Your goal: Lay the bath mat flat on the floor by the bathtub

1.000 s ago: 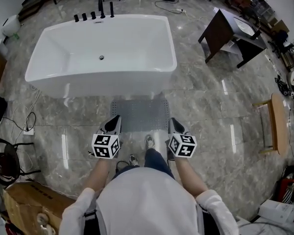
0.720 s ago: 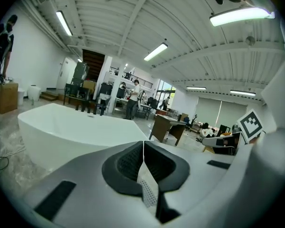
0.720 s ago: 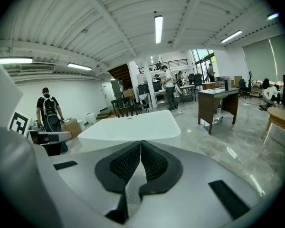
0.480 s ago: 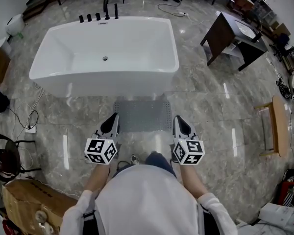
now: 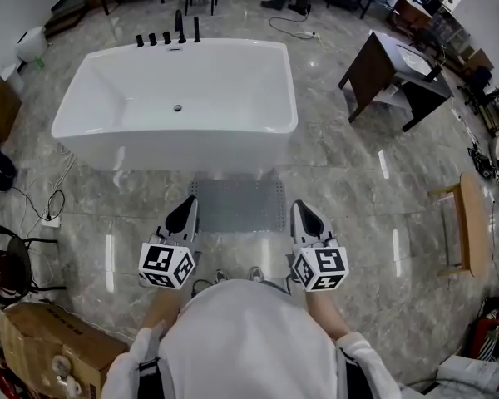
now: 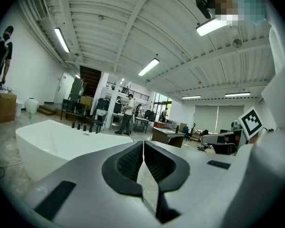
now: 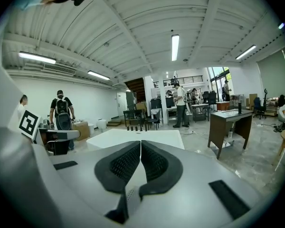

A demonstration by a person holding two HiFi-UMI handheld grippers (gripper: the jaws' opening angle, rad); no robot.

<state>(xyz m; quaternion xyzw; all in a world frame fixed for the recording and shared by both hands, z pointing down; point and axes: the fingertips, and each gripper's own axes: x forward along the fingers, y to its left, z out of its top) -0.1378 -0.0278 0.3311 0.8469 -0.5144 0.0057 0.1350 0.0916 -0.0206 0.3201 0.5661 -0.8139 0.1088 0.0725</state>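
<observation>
The grey perforated bath mat [image 5: 237, 204] is spread in front of the white bathtub [image 5: 175, 152], its far edge by the tub's front wall. My left gripper [image 5: 187, 204] is shut on the mat's near left corner. My right gripper [image 5: 303, 209] is shut on the near right corner. In the left gripper view a pale dotted strip of mat [image 6: 148, 191] shows pinched below the shut jaws of the left gripper [image 6: 143, 144]. The right gripper view shows the same: mat [image 7: 128, 196] under the right gripper [image 7: 140, 144]. Both point almost level toward the tub [image 6: 52, 144] [image 7: 137, 136].
Black taps [image 5: 166, 33] stand on the tub's far rim. A dark wooden vanity [image 5: 391, 69] is at the back right, a wooden stool [image 5: 470, 219] at the right. A cardboard box [image 5: 50, 347] and cables [image 5: 46, 210] lie at the left. People [image 7: 61, 113] stand beyond.
Both grippers have risen toward the head camera and drawn slightly apart, with the mat's near corners still in them. The feet have slipped out of sight under the body.
</observation>
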